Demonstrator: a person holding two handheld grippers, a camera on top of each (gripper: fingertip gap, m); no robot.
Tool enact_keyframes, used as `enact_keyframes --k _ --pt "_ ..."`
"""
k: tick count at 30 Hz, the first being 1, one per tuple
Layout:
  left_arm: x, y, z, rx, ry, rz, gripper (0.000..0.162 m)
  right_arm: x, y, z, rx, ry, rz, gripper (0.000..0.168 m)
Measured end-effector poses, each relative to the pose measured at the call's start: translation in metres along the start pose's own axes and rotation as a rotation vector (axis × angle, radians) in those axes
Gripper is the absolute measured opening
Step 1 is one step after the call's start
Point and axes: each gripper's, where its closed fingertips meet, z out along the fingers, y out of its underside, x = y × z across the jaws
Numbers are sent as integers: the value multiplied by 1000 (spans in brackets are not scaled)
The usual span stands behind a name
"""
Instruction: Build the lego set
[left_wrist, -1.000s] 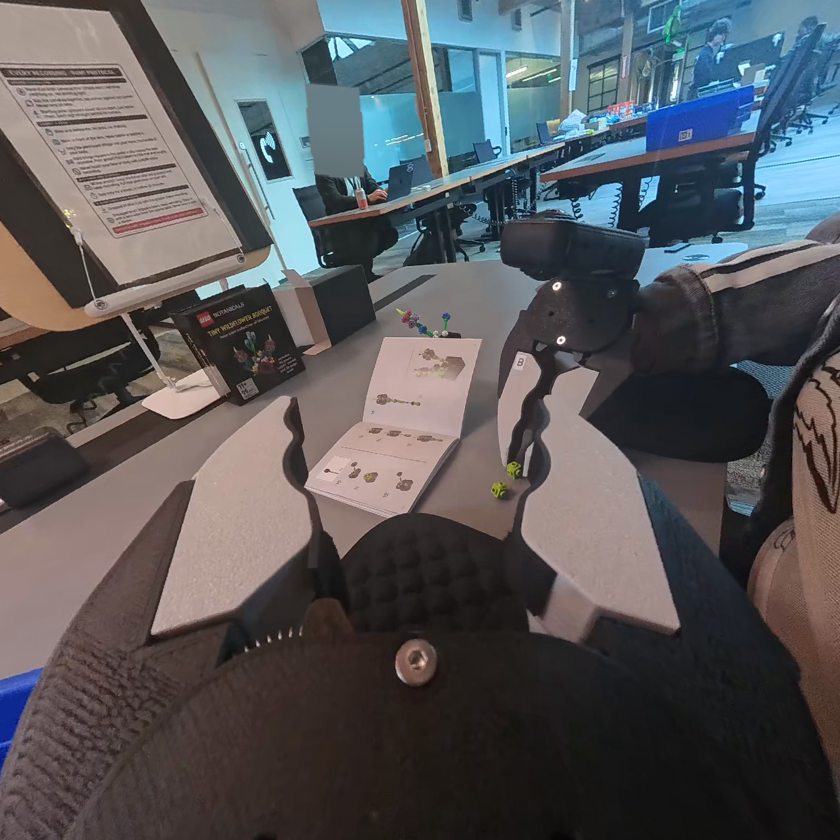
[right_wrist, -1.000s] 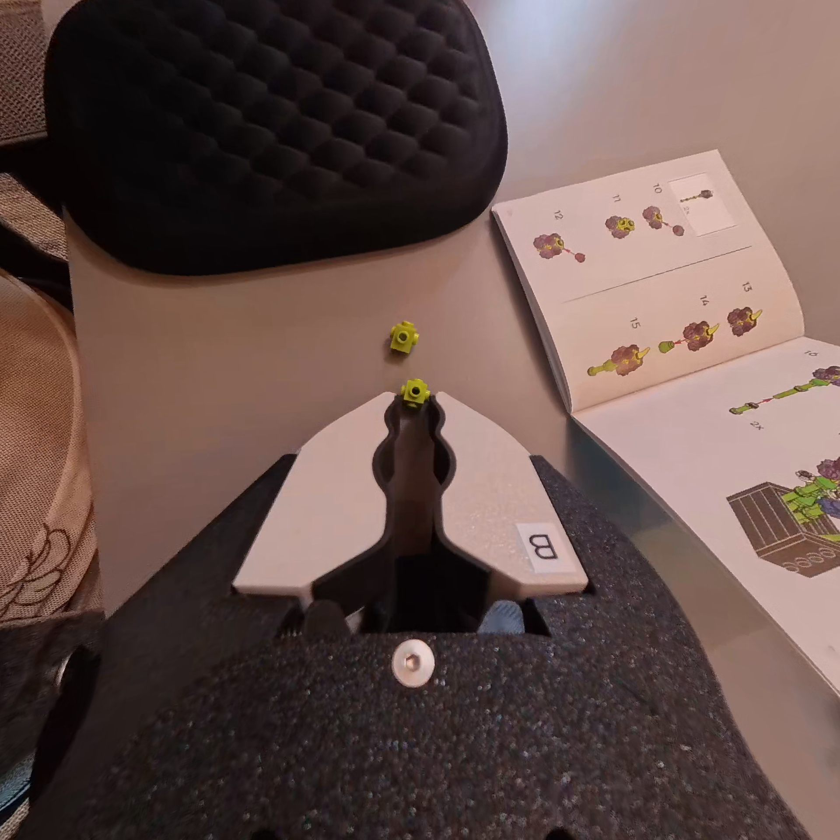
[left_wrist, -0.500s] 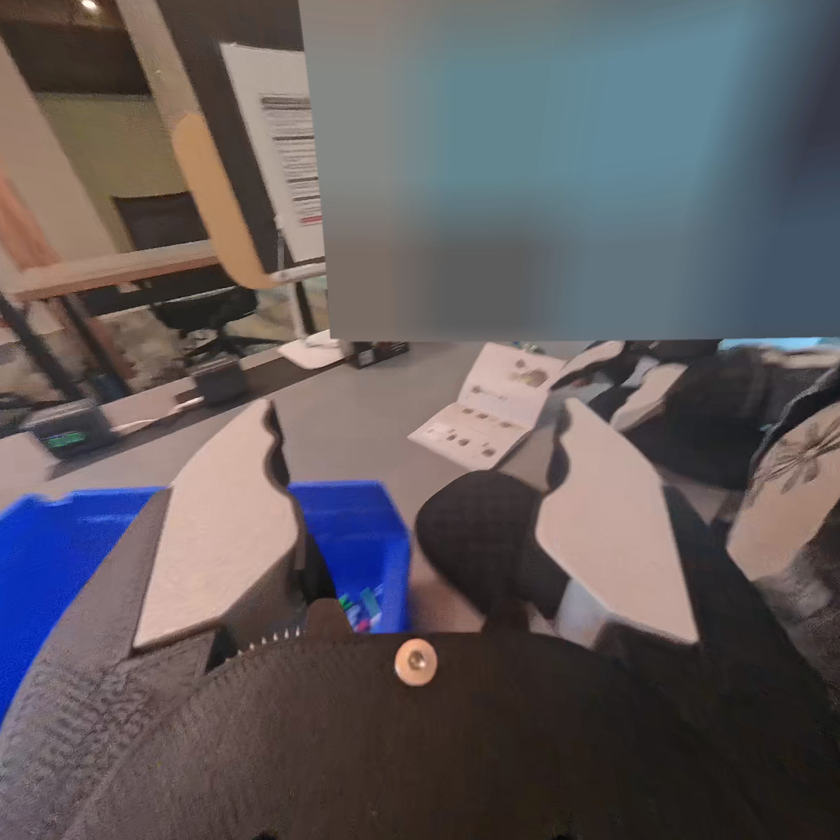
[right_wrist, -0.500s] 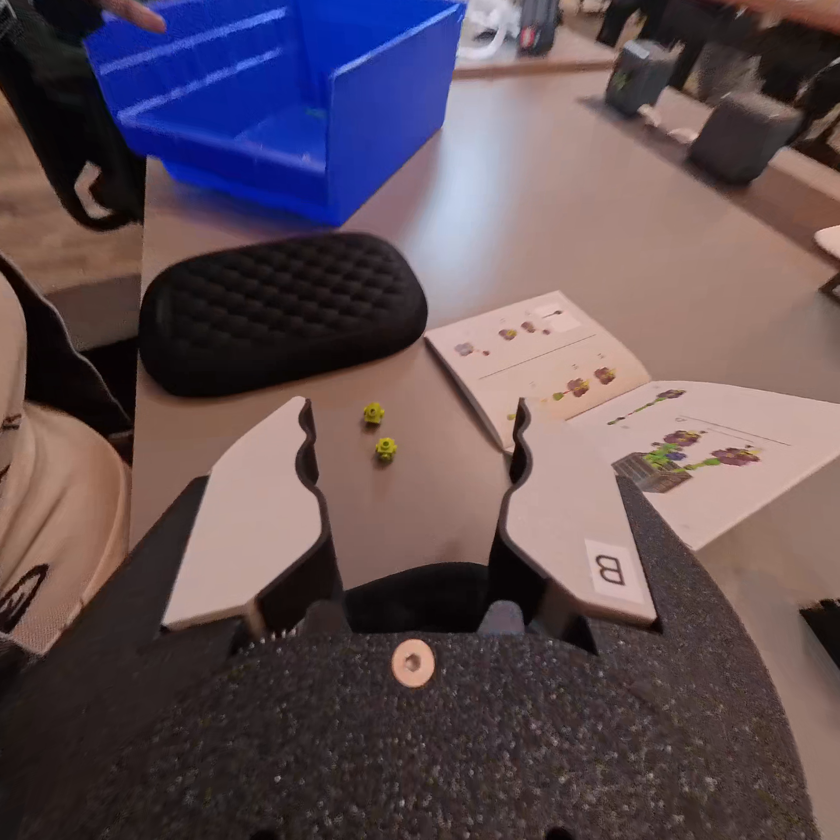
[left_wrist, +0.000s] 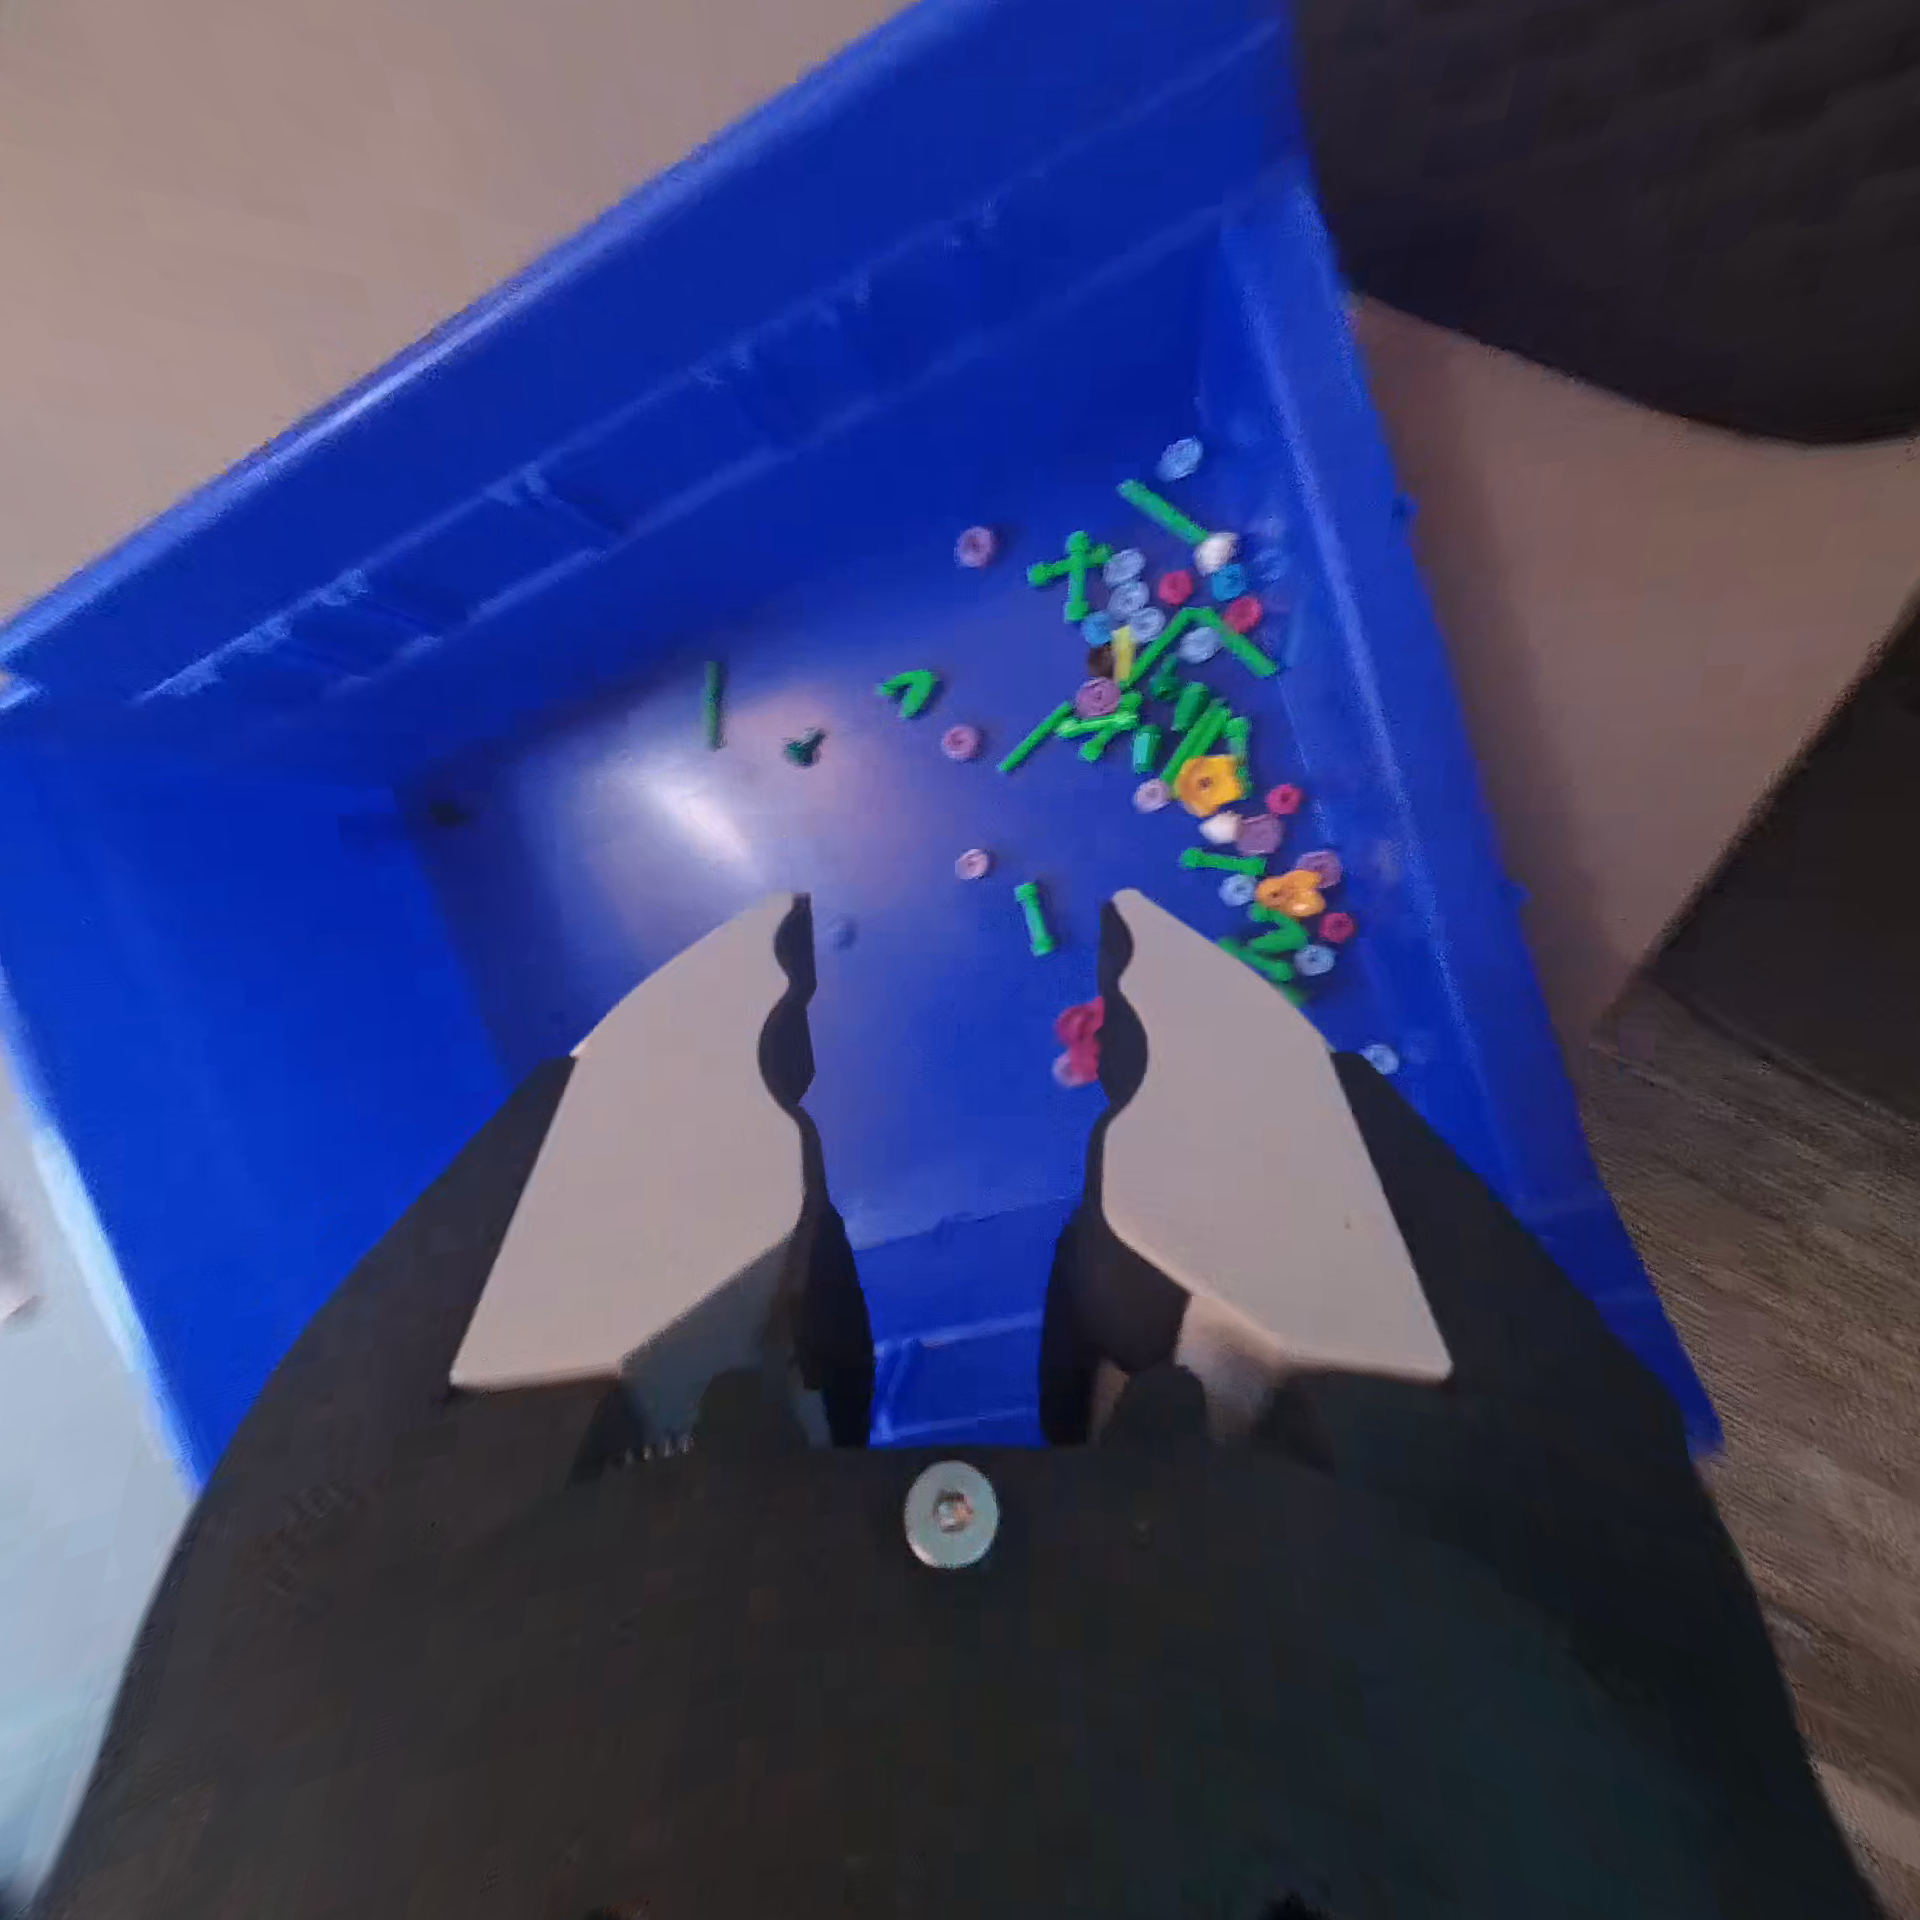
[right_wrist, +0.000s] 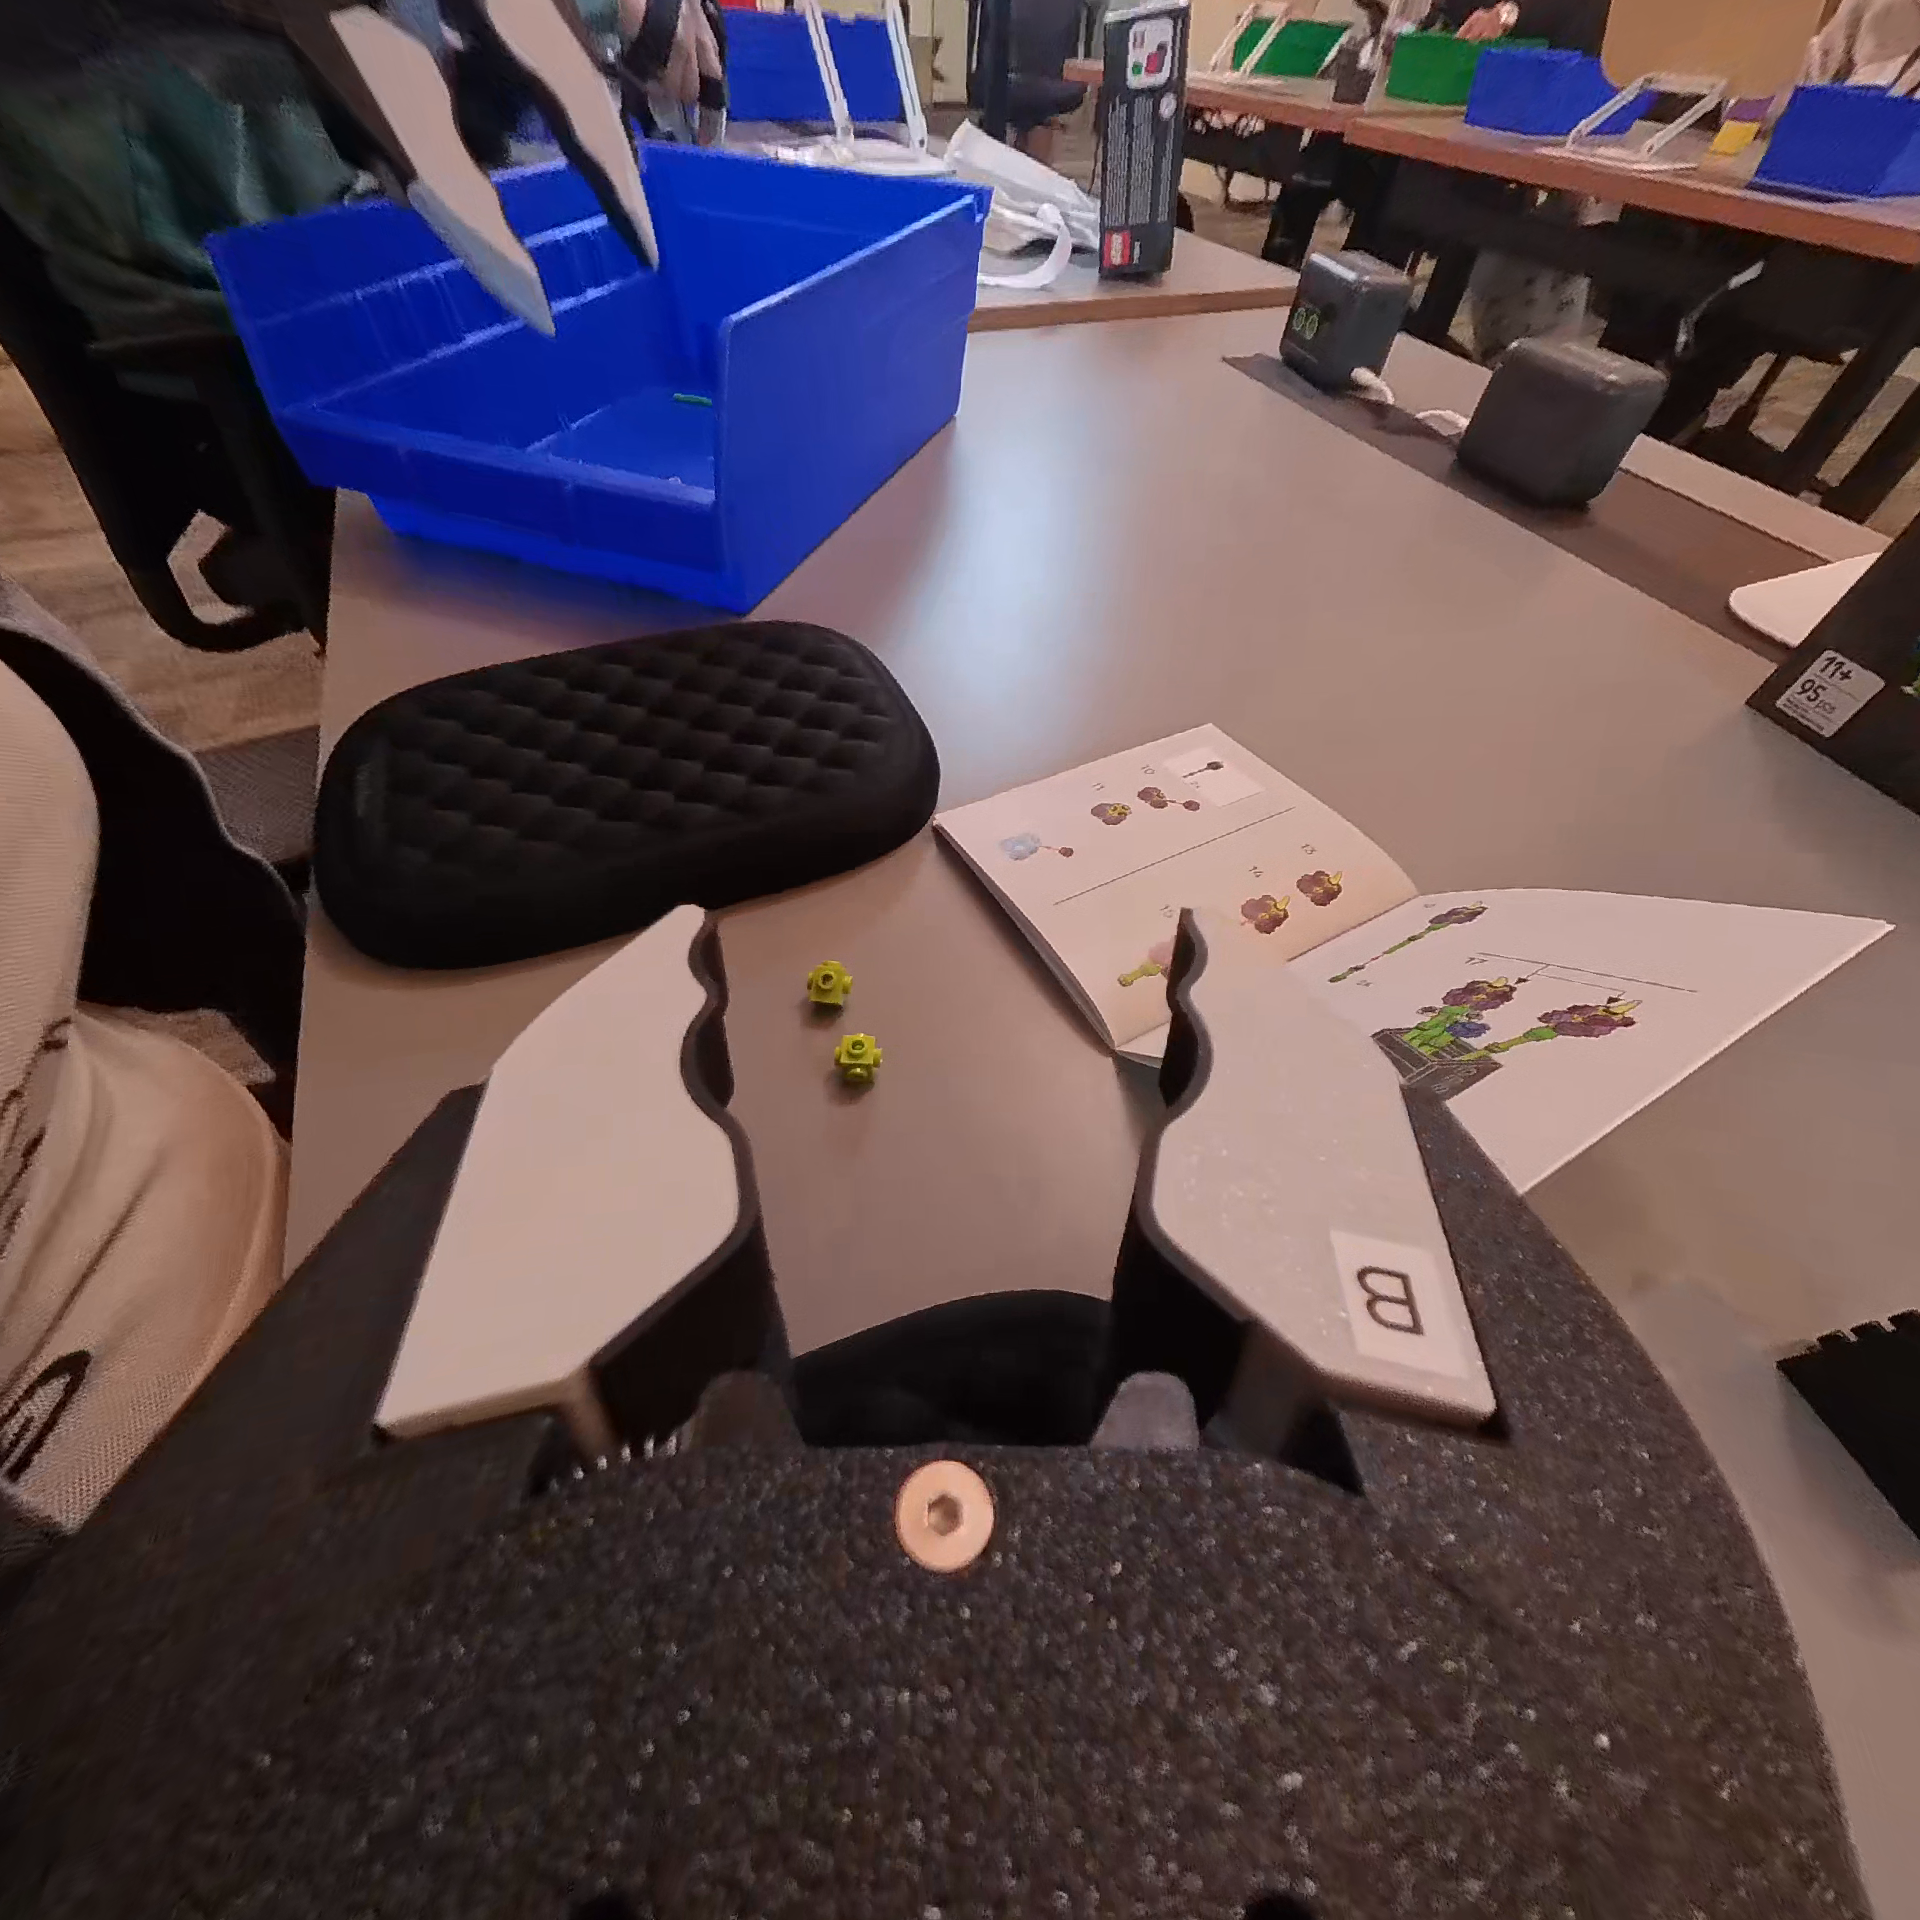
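Blue bin (left_wrist: 644, 540) now fills the left wrist view: the left gripper (left_wrist: 954, 914) has swung away from the booklet side of the table and points down into it, jaws apart and empty, tips over the bin floor. Loose lego pieces (left_wrist: 1195, 717) lie scattered along the bin's right wall, mostly green rods plus pink, pale blue and orange round bits; one short green rod (left_wrist: 1036, 918) sits just beyond the tips, between them. Frame is motion-blurred, so finer shapes can't be told. Right gripper (right_wrist: 943, 935) has let go: a second ago its jaws were nearly closed at one lime piece, now they stand wide apart and raised off the grey table (right_wrist: 1195, 499). Both lime pieces (right_wrist: 844, 1023) lie on the table between its fingers, apart from each other, near the black pad (right_wrist: 623, 779). Open booklet (right_wrist: 1351, 935) lies to their right. Looks like the left is fetching the next part; build on the table hasn't got far.
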Motion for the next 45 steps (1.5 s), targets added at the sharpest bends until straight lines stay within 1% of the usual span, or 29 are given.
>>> enact_keyframes --k 2,3,6,8,10,11,12,13,14,16,21,25,27,28,30,32,36,38,40,45 --pt "12 -12 0 53 110 42 51 2 -4 -3 34 -3 20 80" --pt "18 -17 -1 72 144 100 46 3 -5 -4 46 -4 32 80" --pt "28 -24 8 96 167 308 34 5 -5 -5 55 -14 72 79" --pt "30 -23 17 71 181 350 29 7 -4 -4 45 -17 96 79" --pt "21 -19 28 25 165 311 28 8 -2 -3 33 -18 106 78" --pt "15 -18 33 26 148 261 27 8 -1 -2 25 -16 108 78" --pt "7 -17 39 24 129 177 24 9 0 -1 16 -14 109 78" --pt "2 -14 44 7 132 71 17 9 1 0 7 -11 108 78" --pt "0 -12 49 -10 154 -27 13 9 2 1 -1 -8 106 78" --pt "9 -10 55 -28 244 -113 13 9 3 1 -11 0 100 78" --pt "0 -12 63 -14 180 -117 15 10 3 1 -13 14 98 77" --pt "6 -6 71 -59 211 -98 16 10 3 1 -9 11 96 76" --pt "6 -7 75 -53 208 -93 13 10 2 0 -1 14 95 76" --pt "6 -7 76 -50 209 -94 8 10 2 0 3 17 94 76" --pt "7 -7 76 -54 218 -89 5 10 0 -1 12 19 87 77" --pt "4 -5 75 -65 193 -108 1 9 0 -1 17 14 78 76" --pt "-1 -10 60 23 174 -179 0 6 -3 -2 30 5 55 78" --pt "-9 -8 50 34 135 -176 7 5 -5 -3 42 4 41 78" --pt "-10 -6 44 22 137 -144 15 3 -6 -4 50 0 29 77" --pt "1 3 52 -112 165 -56 15 2 -8 -6 68 8 5 78"
